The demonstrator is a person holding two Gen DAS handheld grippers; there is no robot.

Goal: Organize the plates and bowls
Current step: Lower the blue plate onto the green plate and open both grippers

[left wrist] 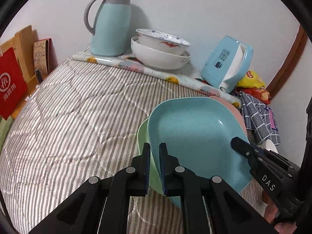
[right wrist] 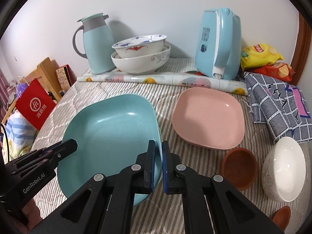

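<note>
Both grippers (left wrist: 155, 167) (right wrist: 159, 167) clamp blue plate (right wrist: 109, 136) rims, pink plate (right wrist: 208, 117) just beside.

a plain white wall (right wrist: 156, 3) backs the scene. a striped quilted cover (left wrist: 68, 120) spreads over the bed-like surface. wooden trim (left wrist: 288, 58) runs by its right edge, a wooden frame (right wrist: 45, 68) at its left edge. light is soft and even.

Blue plate (right wrist: 111, 134) tilted, beside pink plate (right wrist: 209, 117)
</note>
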